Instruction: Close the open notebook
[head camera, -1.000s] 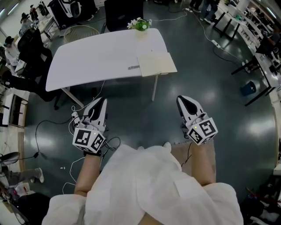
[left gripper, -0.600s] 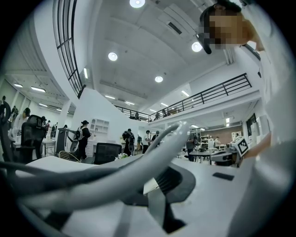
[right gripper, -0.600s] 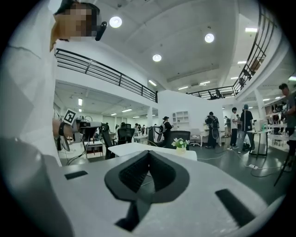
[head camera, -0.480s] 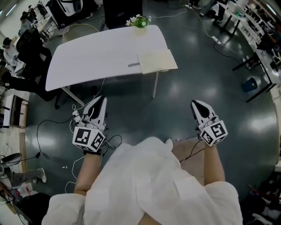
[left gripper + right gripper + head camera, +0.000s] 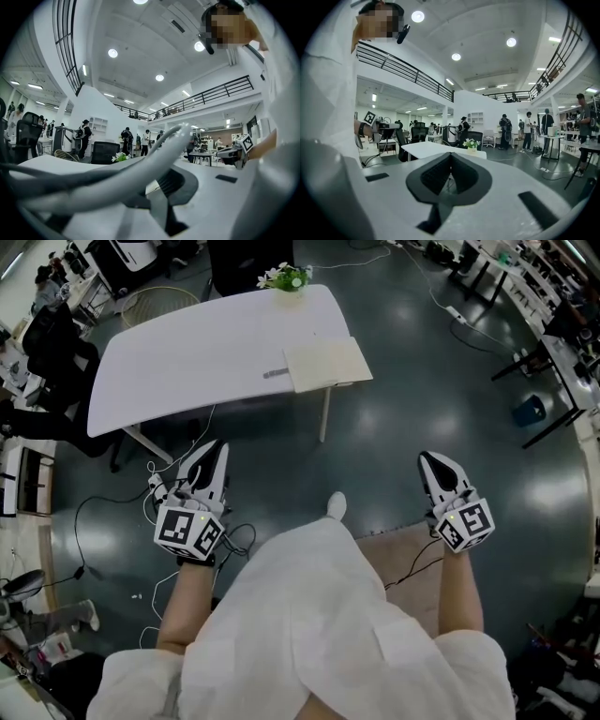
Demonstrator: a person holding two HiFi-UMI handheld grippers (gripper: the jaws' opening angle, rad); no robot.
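Both grippers are clenched on nothing. The left gripper (image 5: 215, 452) and right gripper (image 5: 433, 461) hang over the dark floor (image 5: 375, 446) with their jaws together at the tips, well apart from each other and well short of the table (image 5: 187, 352). A grey cable (image 5: 117, 180) lies across the left gripper's body close to its camera, but it is not between the jaws.

Nothing of the task looks done. The notebook (image 5: 326, 365) lies open, pale pages up, at the table's near right corner, close to the edge. A small dark thing, perhaps a pen (image 5: 275, 374), lies just left of it. As I judge it, everything is left to do: come up to the table, bring a gripper to the notebook, and fold one cover over onto the other.

As for containers, a small pot (image 5: 289, 285) at the table's far edge holds white flowers (image 5: 279, 276) with green leaves. A pale wire basket (image 5: 161, 302) stands on the floor beyond the table's far left side, and a blue bin (image 5: 528, 412) stands on the floor far to the right. What either one holds cannot be made out.
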